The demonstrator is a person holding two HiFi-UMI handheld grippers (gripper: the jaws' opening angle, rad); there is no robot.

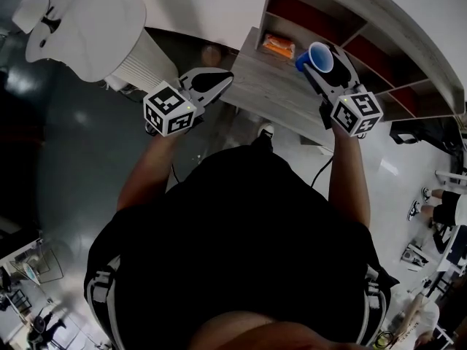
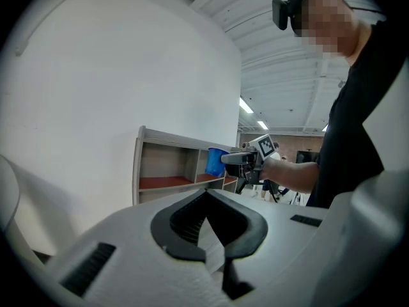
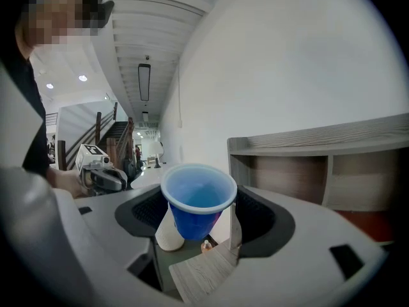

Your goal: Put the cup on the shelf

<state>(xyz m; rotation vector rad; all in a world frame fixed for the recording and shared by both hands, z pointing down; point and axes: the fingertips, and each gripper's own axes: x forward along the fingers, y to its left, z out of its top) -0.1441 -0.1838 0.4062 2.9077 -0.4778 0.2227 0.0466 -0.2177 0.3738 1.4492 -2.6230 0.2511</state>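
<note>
As we look down in the head view, the left tongs [image 1: 217, 80] are pressed together and empty, held well to the left of the right tongs [image 1: 326, 70], which pinch the blue cup [image 1: 319, 57] upright between their tips. Just ahead of the right tongs stands the shelf [image 1: 412, 75], and to their left a grey wooden tabletop [image 1: 266, 93] carries an orange packet [image 1: 279, 47]. In the left gripper view, we see the left tongs [image 2: 208, 197] with their dark jaws closed on each other and nothing between them. Beyond their tips, up and to the right, the right tongs [image 2: 238, 160] carry the cup [image 2: 215, 161] in front of the shelf [image 2: 166, 166], though we cannot tell whether it touches a board. In the right gripper view, the right tongs [image 3: 198, 217] grip the cup [image 3: 197, 200] by its sides, mouth up. We find the shelf [image 3: 319, 165] to their right and the left tongs [image 3: 102, 179] well off to their left.
</note>
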